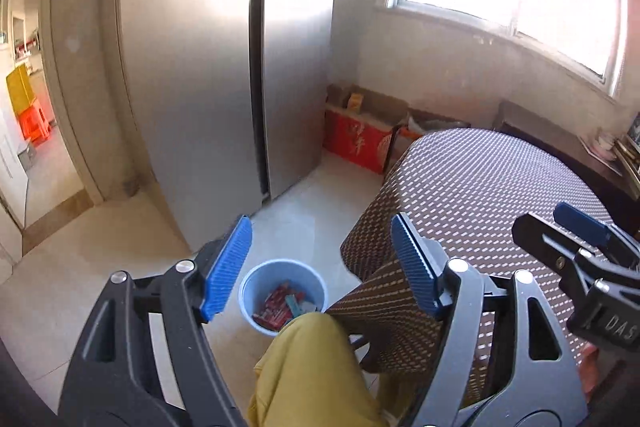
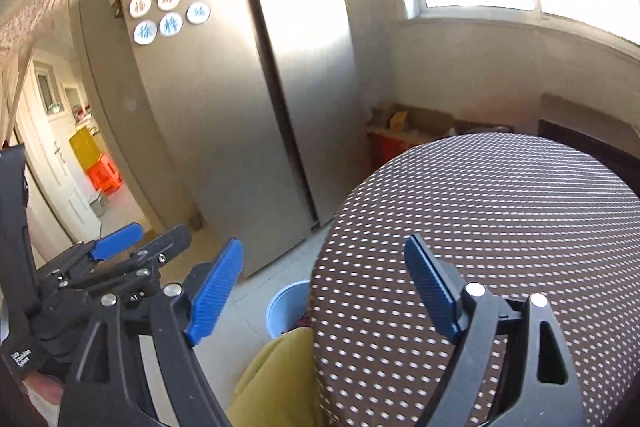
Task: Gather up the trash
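Note:
A light blue bin (image 1: 283, 291) stands on the floor beside the table and holds red and blue wrappers (image 1: 282, 308). My left gripper (image 1: 320, 263) hangs above it, open and empty. My right gripper (image 2: 324, 287) is open and empty above the edge of the round table (image 2: 480, 227), which has a brown dotted cloth. The bin's rim (image 2: 286, 301) shows partly under the table edge in the right wrist view. Each gripper shows in the other's view: the right one (image 1: 576, 247) and the left one (image 2: 120, 251).
A tall silver fridge (image 1: 208, 87) with round magnets stands ahead. Red and cardboard boxes (image 1: 360, 139) sit in the corner under the window. A doorway (image 1: 32, 131) opens at left. A yellow-trousered knee (image 1: 308, 359) is beside the bin.

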The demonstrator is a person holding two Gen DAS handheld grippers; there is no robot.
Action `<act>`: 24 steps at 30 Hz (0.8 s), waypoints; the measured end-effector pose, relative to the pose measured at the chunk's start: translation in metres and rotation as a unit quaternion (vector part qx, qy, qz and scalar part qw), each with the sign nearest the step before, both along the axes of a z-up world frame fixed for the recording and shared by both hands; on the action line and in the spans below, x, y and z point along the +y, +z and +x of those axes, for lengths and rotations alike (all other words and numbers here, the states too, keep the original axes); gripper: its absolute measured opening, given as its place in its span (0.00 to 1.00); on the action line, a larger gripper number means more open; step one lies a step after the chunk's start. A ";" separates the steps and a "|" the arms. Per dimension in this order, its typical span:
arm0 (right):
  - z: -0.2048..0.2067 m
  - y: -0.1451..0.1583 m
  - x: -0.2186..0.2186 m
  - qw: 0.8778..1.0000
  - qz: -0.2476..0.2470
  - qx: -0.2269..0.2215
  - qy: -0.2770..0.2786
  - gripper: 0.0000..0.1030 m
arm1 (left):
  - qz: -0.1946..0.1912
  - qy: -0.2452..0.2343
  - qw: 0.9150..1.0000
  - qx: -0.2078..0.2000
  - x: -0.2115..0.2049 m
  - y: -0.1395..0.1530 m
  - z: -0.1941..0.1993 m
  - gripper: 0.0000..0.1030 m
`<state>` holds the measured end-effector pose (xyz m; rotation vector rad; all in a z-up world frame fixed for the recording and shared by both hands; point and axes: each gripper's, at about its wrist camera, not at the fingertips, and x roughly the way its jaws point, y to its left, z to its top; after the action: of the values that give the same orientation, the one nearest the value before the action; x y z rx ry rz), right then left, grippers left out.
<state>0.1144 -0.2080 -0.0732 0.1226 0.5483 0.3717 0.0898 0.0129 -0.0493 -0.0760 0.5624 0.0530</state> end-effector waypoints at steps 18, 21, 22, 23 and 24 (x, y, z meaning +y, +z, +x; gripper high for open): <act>-0.065 0.044 -0.044 0.997 0.019 -0.068 -0.030 0.86 | 0.028 -0.016 0.996 -0.080 -0.040 0.057 -0.060 0.79; -0.071 0.052 -0.046 0.996 0.021 -0.079 -0.030 0.87 | 0.024 -0.012 0.996 -0.089 -0.041 0.065 -0.067 0.80; -0.073 0.055 -0.046 0.996 0.021 -0.082 -0.030 0.87 | 0.021 -0.011 0.996 -0.091 -0.040 0.066 -0.069 0.80; -0.075 0.057 -0.047 0.996 0.021 -0.085 -0.030 0.87 | 0.019 -0.010 0.995 -0.094 -0.040 0.068 -0.071 0.80; -0.076 0.059 -0.047 0.995 0.020 -0.088 -0.029 0.87 | 0.020 -0.010 0.995 -0.097 -0.041 0.070 -0.073 0.80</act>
<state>0.0385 -0.2550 -0.0147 0.1427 0.3617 0.3333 0.0165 -0.0280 0.0202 -0.0365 0.3669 0.0371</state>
